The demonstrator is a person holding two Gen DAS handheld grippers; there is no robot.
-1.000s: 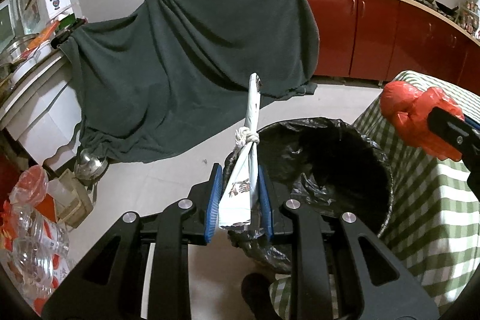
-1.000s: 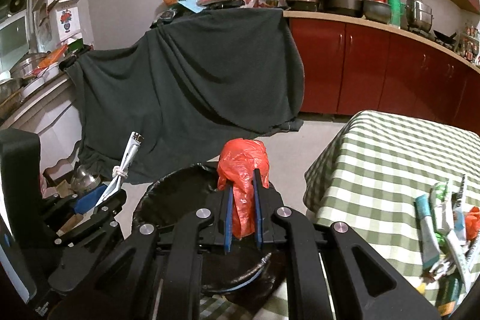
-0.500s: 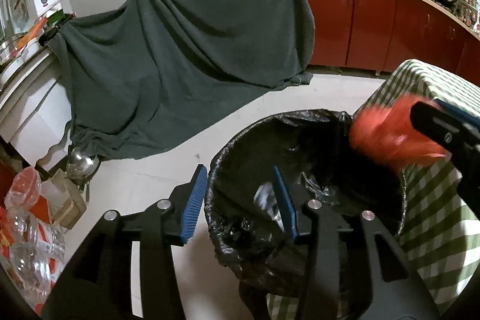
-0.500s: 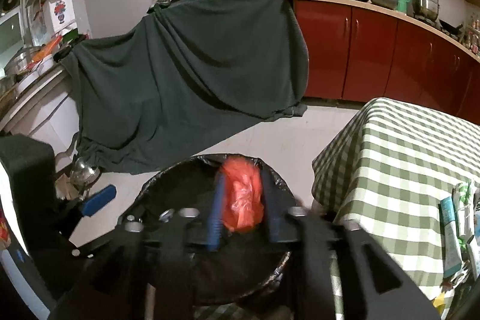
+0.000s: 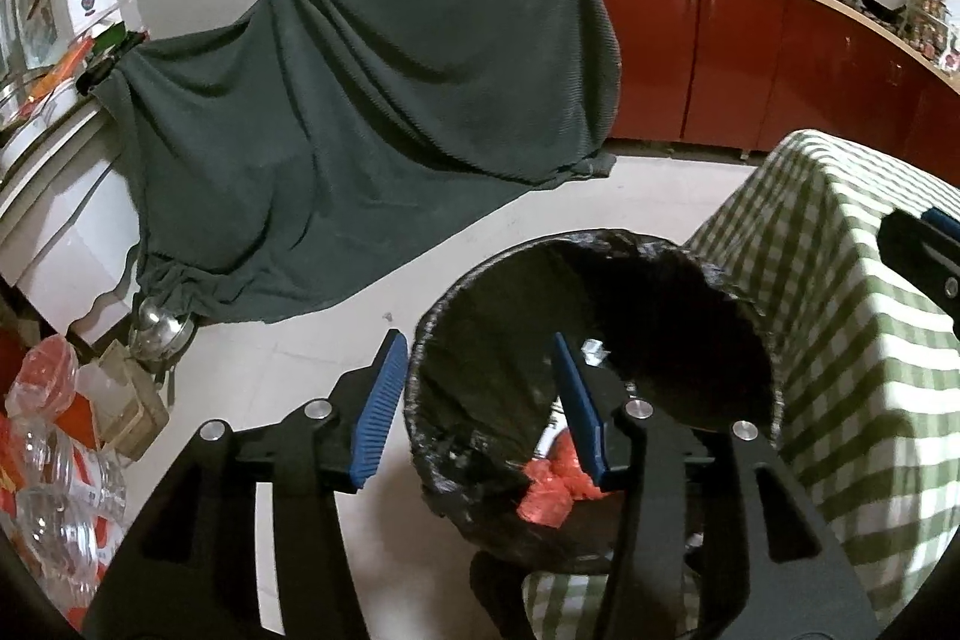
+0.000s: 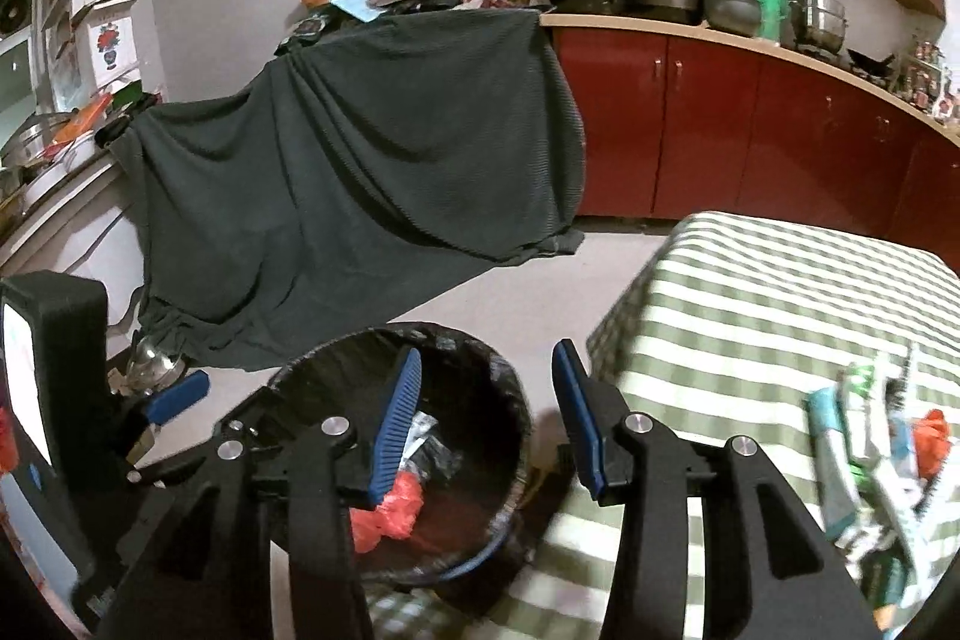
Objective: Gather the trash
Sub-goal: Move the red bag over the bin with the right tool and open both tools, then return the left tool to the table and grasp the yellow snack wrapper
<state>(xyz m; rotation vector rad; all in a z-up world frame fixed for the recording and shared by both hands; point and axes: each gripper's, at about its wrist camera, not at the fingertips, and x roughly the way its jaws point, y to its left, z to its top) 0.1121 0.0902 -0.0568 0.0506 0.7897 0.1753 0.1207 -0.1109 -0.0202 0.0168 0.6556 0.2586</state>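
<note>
A bin lined with a black bag (image 5: 480,382) stands on the floor beside the table; it also shows in the right wrist view (image 6: 480,358). A crumpled red plastic bag (image 5: 549,490) lies inside it, also seen in the right wrist view (image 6: 390,514), next to white wrappers (image 6: 423,427). My left gripper (image 5: 480,406) is open and empty above the bin's left rim. My right gripper (image 6: 486,418) is open and empty above the bin's right rim. More trash (image 6: 882,436) lies in a pile on the table at the right.
The table has a green checked cloth (image 6: 750,292), (image 5: 840,340) and stands right of the bin. A dark cloth (image 5: 360,100) drapes furniture behind. Red cabinets (image 6: 750,130) line the back wall. Plastic bottles (image 5: 48,490) and a kettle (image 5: 159,331) sit on the floor at left.
My left gripper opened and dropped the white wrapper into the bin. My right gripper then opened and dropped the red bag into the bin. Both are now empty.
</note>
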